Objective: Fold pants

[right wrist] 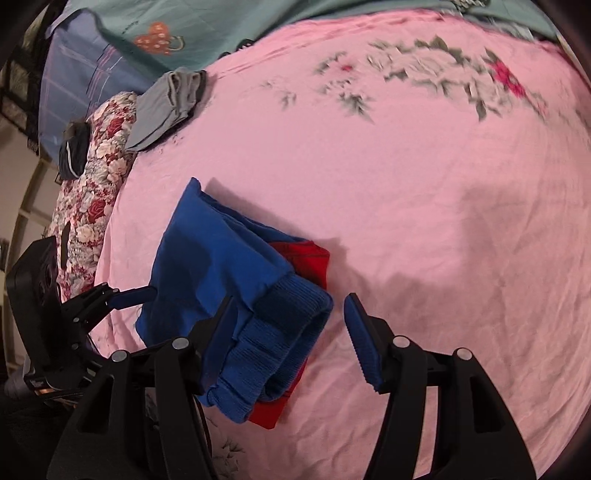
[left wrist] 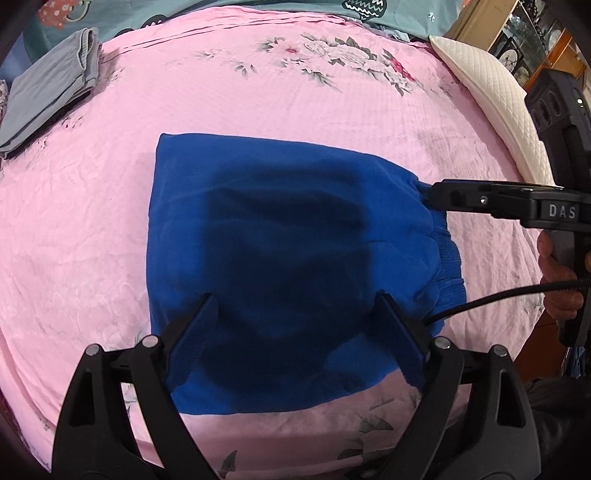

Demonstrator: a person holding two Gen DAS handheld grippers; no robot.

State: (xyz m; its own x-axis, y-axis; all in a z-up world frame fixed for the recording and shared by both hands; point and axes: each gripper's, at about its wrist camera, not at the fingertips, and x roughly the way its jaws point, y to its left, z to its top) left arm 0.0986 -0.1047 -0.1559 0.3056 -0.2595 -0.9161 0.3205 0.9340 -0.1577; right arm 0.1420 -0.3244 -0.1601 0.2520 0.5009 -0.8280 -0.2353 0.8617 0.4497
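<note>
The blue pants (left wrist: 280, 236) lie folded into a compact rectangle on the pink floral bedsheet (left wrist: 295, 92). Their ribbed waistband (left wrist: 448, 258) is on the right. In the right wrist view the pants (right wrist: 218, 266) show a red lining (right wrist: 310, 258) under the blue cloth. My left gripper (left wrist: 295, 314) is open, its jaws wide apart just above the near part of the pants. My right gripper (right wrist: 288, 314) is open over the waistband (right wrist: 280, 332), holding nothing. It shows from the side in the left wrist view (left wrist: 439, 195), at the waistband's far end.
A folded grey garment (left wrist: 51, 99) lies at the far left of the bed. A white quilted pillow (left wrist: 491, 96) is at the far right. A teal patterned quilt (left wrist: 221, 14) runs along the back. A red floral pillow (right wrist: 96, 155) is at the left edge.
</note>
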